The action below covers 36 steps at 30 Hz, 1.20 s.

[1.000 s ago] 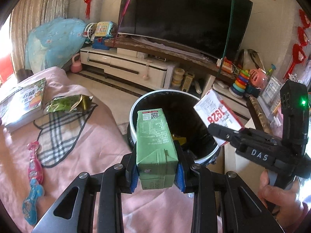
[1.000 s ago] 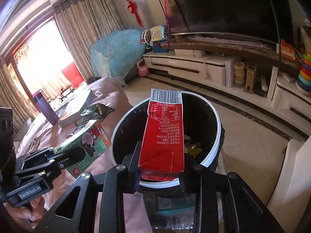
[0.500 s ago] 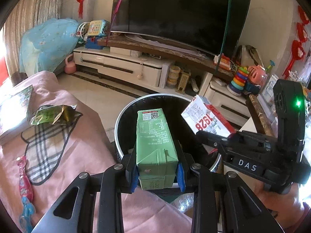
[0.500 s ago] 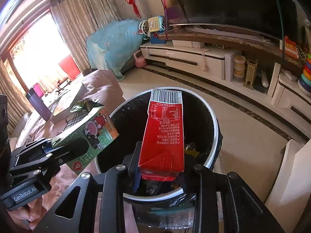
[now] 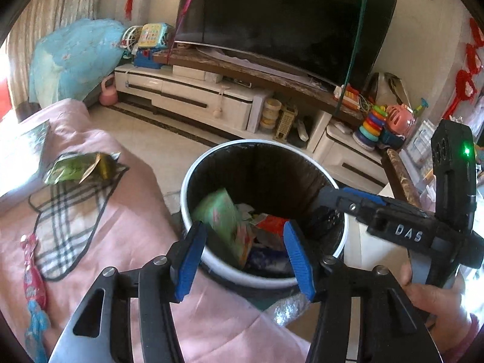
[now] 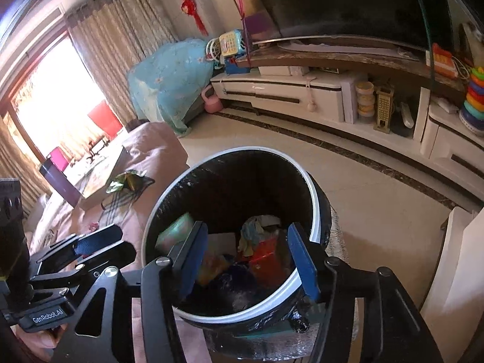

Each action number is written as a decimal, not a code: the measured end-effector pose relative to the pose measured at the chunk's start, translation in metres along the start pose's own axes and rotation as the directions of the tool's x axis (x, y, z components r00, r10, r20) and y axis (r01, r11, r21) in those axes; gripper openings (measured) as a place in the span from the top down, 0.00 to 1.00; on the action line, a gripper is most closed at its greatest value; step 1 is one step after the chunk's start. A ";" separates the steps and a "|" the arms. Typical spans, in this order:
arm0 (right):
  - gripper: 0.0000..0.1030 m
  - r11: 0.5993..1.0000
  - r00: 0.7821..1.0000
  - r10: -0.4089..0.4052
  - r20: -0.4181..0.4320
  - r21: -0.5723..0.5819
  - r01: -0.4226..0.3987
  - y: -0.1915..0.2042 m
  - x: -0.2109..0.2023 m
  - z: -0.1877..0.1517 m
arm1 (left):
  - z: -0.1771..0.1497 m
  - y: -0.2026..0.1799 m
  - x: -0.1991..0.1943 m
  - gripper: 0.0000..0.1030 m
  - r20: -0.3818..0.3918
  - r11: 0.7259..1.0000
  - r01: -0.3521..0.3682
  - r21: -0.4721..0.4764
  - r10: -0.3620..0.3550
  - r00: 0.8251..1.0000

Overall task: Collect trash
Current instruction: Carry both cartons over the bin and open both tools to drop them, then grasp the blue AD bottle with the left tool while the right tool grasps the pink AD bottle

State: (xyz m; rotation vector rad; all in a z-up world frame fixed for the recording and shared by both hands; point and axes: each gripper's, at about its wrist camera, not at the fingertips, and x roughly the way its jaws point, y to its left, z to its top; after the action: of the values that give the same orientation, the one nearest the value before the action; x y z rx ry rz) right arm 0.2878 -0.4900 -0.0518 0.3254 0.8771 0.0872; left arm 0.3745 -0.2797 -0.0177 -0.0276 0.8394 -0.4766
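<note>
Directly beyond both pairs of wide-spread, empty fingers sits the round black-lined, white-rimmed bin (image 5: pixel 262 281), placed to catch trash dropped over it. Inside, the green carton (image 5: pixel 225 216) leans, long axis tilted toward the left gripper (image 5: pixel 245 258); the red carton (image 6: pixel 266 255) stands roughly upright between the right gripper (image 6: pixel 248 260) fingers.

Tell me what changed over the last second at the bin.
Both grippers let go: the left gripper opened and its green carton now lies in the bin; the right gripper opened and its red carton dropped in too. Both hang open over the bin. The wrapper and checked cloth stayed on the pink cover.
</note>
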 end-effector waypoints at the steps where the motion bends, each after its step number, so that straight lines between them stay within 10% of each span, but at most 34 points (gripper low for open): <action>1: 0.43 1.000 1.000 0.004 0.004 0.001 -0.004 0.001 -0.002 -0.001 | -0.005 0.003 -0.005 0.47 0.003 1.000 0.000 -0.006 0.000 1.000; 24: 0.22 0.974 0.976 0.210 -0.062 -0.069 -0.214 0.140 0.010 -0.083 | -0.139 0.124 -0.154 0.42 0.008 0.960 -0.198 -0.198 0.203 0.979; 36: 0.22 0.970 0.971 0.208 -0.115 -0.106 -0.221 0.180 0.031 -0.098 | -0.128 0.163 -0.120 0.42 -0.071 0.942 -0.290 -0.169 0.281 0.957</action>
State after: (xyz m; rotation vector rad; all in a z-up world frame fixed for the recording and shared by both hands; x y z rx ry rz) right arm 0.2429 -0.2890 -0.0761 0.3062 0.9327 0.3586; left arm 0.2782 -0.0627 -0.0529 -0.0590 0.9121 -0.1279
